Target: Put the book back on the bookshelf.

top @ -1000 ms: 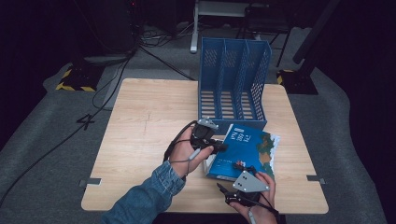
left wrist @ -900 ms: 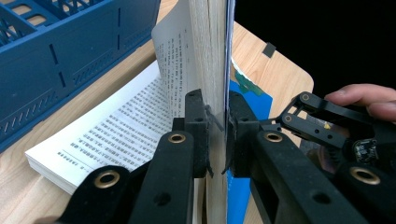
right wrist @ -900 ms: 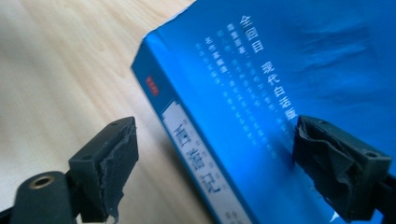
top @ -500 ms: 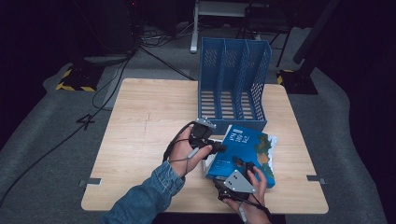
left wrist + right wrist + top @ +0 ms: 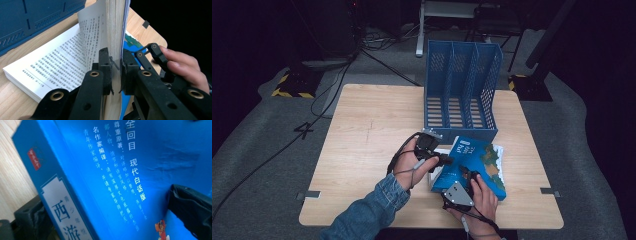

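We are partway through handling the blue book, which lies open on the counter just in front of the blue file rack. Our left hand-held gripper is clamped on a thick sheaf of pages together with the cover, holding that part upright at the book's left edge; in the left gripper view the pads press the block from both sides, while the remaining printed pages lie flat below.

Our right hand-held gripper sits at the book's near edge. Its jaws have just been opening and now stand wide, one on each side of the raised cover, without pressing on it.

We judge the step in hand to be closing or gathering the book so it can be stood in the rack. Next, we would need the right hand-held gripper to close on the near edge, so both grips share the weight before lifting.

The cover carries Chinese writing: "全回目", "现代白话版", "名作家编译", and large characters "西游" on the spine label.
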A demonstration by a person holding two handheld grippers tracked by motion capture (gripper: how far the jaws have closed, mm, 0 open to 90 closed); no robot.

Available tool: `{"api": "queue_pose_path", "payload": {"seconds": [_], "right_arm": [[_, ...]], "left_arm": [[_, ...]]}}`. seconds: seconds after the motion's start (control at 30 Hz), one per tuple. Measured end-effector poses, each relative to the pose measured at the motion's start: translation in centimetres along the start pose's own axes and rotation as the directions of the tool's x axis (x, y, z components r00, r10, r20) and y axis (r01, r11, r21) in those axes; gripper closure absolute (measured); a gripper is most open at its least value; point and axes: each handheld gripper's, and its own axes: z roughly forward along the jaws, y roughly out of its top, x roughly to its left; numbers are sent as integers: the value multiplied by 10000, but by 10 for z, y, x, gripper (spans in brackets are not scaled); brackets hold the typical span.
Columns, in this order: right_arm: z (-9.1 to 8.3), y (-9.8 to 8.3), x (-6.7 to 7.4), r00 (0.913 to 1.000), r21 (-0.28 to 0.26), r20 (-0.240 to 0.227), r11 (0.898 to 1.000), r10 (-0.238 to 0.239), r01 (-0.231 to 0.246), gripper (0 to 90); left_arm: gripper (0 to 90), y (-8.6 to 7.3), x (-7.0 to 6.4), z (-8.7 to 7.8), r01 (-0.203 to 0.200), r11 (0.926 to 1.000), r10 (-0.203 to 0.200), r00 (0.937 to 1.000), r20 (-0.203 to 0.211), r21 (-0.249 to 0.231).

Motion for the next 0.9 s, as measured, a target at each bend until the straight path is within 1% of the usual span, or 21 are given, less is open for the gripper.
{"api": "queue_pose_path", "payload": {"seconds": [0.07, 0.2, 0.3, 0.37, 0.4, 0.43, 0.47, 0.5, 0.53, 0.57, 0.63, 0.73, 0.9], "right_arm": [[1, 0, 0, 9999, 146, 55, 9998, -127, 126, 11], [4, 3, 1, 9993, 568, 153, 9978, -338, 329, 11], [5, 3, 3, 9987, 670, 240, 9968, -460, 443, 12], [7, 1, 4, 9973, 756, 297, 9950, -675, 651, 12], [8, 0, 5, 9966, 770, 378, 9946, -729, 698, 12], [8, 0, 5, 9952, 781, 435, 9934, -880, 845, 12], [9, -1, 7, 9936, 837, 543, 9920, -989, 942, 11], [10, -2, 8, 9924, 777, 690, 9923, -1016, 962, 10], [11, -4, 8, 9918, 627, 853, 9940, -951, 899, 4], [11, -4, 8, 9918, 627, 853, 9940, -951, 899, 4], [14, -9, 8, 9909, 337, 1137, 9970, -725, 691, 1], [16, -12, 6, 9915, 72, 1141, 9980, -625, 621, 0], [17, -10, 4, 9931, 240, 990, 9978, -636, 615, 4]], "left_arm": [[812, 0, 0, 1, 59, 10000, -59, 10000, -10, -4], [811, -1, -1, 3, 18, 10000, -18, 9999, -102, -16], [810, -2, 0, 4, 121, 9999, -121, 9999, -67, 56], [809, -3, 1, 6, 192, 9998, -191, 9998, -53, 92], [809, -3, 1, 6, 183, 9997, -182, 9998, -73, 129], [808, -3, 1, 7, 203, 9998, -202, 9998, -65, 93], [808, -3, 0, 7, 211, 9998, -211, 9998, -71, 72], [808, -3, 0, 8, 202, 9998, -201, 9998, -69, 56], [808, -4, 0, 8, 197, 9998, -197, 9998, -40, 36], [807, -4, 0, 8, 197, 9998, -197, 9998, -40, 36], [806, -4, -1, 10, 184, 9998, -183, 9998, -86, 44], [806, -4, -1, 10, 146, 9999, -146, 9997, -176, -6], [805, -5, -2, 11, 57, 9999, -60, 9994, -334, -87]]}}
